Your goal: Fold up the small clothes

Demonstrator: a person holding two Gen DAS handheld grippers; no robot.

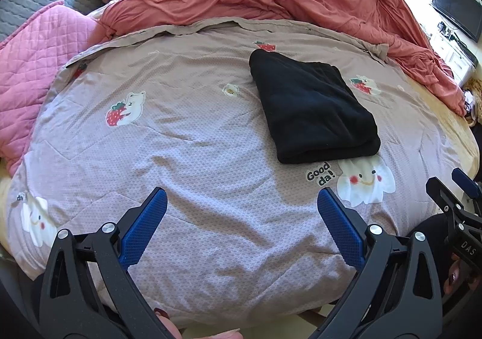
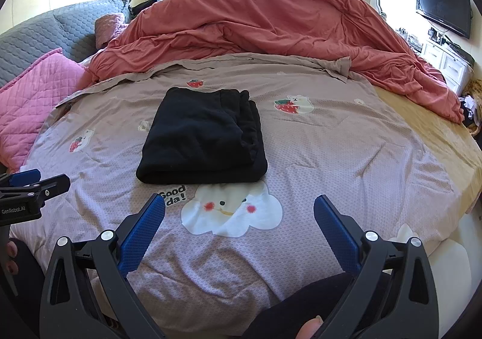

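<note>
On the left, left gripper (image 1: 242,203) spread wide, holding nothing, low over the printed quilt (image 1: 186,140) – black garment (image 1: 313,107) folded into a thick rectangle, centre-right, well ahead of both. To the right, right gripper (image 2: 239,211) equally splayed and empty – stack could slump or unroll if nudged or pinched through the top layer only.

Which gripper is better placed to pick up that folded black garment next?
Right, probably. The folded black garment lies nearly straight ahead of the open right gripper; from the open left gripper it sits off to the right.
</note>
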